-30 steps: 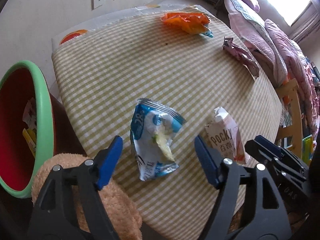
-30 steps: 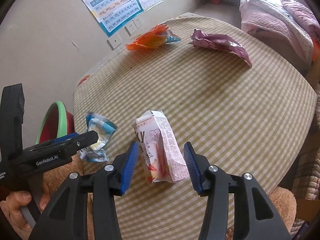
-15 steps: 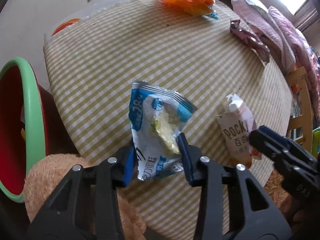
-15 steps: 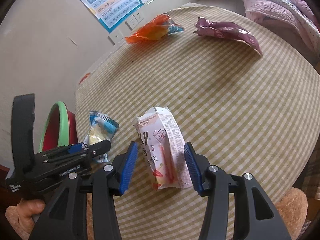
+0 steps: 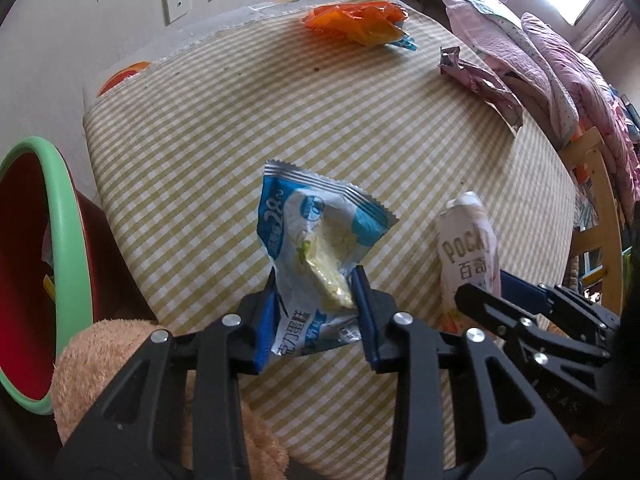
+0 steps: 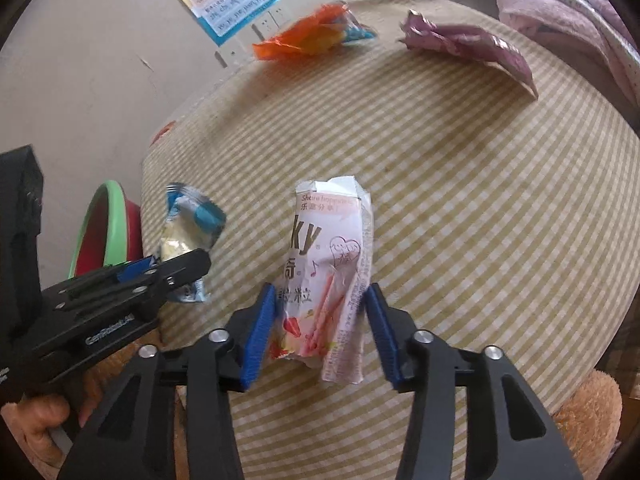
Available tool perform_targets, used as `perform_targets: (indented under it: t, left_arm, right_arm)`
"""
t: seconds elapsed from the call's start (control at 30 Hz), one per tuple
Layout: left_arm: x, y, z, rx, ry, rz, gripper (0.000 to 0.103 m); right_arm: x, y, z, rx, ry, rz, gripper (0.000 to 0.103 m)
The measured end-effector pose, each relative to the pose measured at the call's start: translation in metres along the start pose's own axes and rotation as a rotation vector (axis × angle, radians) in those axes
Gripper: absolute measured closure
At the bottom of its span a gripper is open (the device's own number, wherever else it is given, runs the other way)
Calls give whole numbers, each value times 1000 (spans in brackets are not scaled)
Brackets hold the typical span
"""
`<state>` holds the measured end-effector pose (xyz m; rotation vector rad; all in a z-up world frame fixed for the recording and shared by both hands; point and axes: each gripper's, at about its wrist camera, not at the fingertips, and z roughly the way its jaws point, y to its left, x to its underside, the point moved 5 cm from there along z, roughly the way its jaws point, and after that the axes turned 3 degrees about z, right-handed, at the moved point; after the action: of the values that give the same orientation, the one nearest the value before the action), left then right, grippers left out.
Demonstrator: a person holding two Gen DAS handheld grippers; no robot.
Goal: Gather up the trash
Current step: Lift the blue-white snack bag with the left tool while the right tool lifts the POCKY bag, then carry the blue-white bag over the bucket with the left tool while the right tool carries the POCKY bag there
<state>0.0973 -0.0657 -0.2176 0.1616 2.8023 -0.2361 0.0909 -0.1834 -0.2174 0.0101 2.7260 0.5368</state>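
My left gripper (image 5: 316,312) is shut on the lower end of a blue and white snack wrapper (image 5: 316,232) and holds it lifted off the checked tablecloth (image 5: 280,120). The same wrapper shows in the right wrist view (image 6: 188,232). My right gripper (image 6: 320,320) is shut on a pink and white Pocky box (image 6: 328,264), its blue pads pressing both sides of the lower end. The Pocky box also shows in the left wrist view (image 5: 468,252). An orange wrapper (image 5: 356,20) and a purple wrapper (image 5: 480,80) lie at the far side of the table.
A red bin with a green rim (image 5: 36,272) stands left of the table; it shows in the right wrist view (image 6: 108,232). A brown plush surface (image 5: 120,360) lies under my grippers. A wall (image 5: 80,20) with posters is behind, a bed (image 5: 540,40) at right.
My left gripper closed on the blue wrapper and raised it. My right gripper closed in on the Pocky box, which now stands lifted at its far end.
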Motion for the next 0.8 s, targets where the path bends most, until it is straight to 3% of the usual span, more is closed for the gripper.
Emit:
perform_targets:
  t: [0.3, 0.8]
  left_arm:
    - [0, 4, -29, 10, -61, -23, 69]
    - [-13, 15, -116, -67, -279, -19, 69]
  right_arm:
    - [-3, 14, -51, -35, -130, 5, 63]
    - [-15, 63, -117, -56, -263, -58, 62]
